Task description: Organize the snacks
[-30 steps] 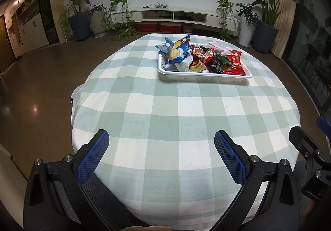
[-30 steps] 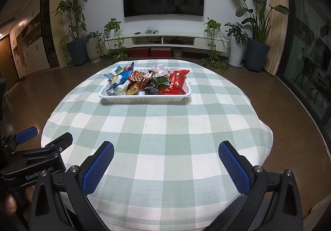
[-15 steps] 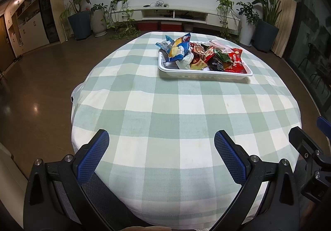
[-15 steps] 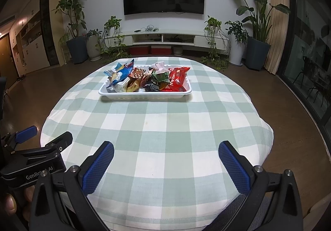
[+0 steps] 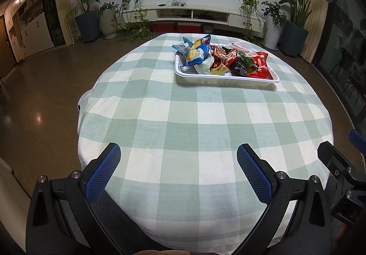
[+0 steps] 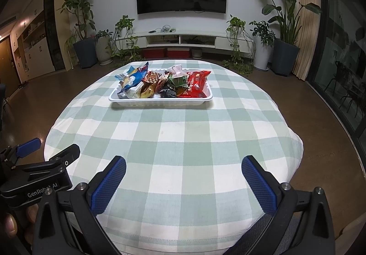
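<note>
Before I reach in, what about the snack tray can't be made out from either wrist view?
- Left wrist view: the tray floor and lower packets, hidden under the heaped snacks.
- Right wrist view: the tray's far side, hidden behind the red packet and blue packet.
- Both views: most packet print is too small to read, and the snack count is unclear.

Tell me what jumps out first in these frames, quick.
The white plastic tray heaped with bright snack packets sits toward the far side of the round table under a green-and-white checked cloth, with a blue chip bag at its left end and a red packet at its right. Near the camera, the left tool and right tool both gape open and empty over the near edge, well short of the tray.
</note>
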`<state>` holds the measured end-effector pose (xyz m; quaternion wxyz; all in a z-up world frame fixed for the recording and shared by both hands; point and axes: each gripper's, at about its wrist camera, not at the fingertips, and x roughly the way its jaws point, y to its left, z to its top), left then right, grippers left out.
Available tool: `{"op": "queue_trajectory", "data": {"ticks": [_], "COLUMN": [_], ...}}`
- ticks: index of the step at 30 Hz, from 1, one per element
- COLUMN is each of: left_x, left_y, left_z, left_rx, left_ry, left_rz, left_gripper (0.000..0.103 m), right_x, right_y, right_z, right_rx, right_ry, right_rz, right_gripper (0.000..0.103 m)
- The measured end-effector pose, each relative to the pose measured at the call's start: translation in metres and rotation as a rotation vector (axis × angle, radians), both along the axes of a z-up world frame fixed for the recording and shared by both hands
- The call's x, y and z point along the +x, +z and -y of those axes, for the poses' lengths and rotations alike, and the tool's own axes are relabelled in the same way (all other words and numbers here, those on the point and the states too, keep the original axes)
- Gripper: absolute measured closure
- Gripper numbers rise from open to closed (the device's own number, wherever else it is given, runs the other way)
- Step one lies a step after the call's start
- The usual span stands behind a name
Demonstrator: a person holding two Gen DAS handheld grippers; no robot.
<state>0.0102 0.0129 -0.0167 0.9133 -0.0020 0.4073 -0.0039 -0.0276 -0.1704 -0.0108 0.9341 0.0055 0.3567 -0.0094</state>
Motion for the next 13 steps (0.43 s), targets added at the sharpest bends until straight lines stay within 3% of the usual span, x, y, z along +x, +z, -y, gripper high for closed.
{"op": "queue_trajectory", "data": {"ticks": [13], "left_x": [-0.0051], "left_y": [0.0026], "left_z": [0.0084], "left_rx": [0.024], "left_ry": [-0.037], "left_rz": [0.046], "left_gripper": [0.0], "right_x": [0.0027], "right_y": [-0.0048], "right_z": [0.0034], "right_rx": [0.011], "right_ry": [0.0], "right_rz": [-0.038], "right_gripper": [0.0]}}
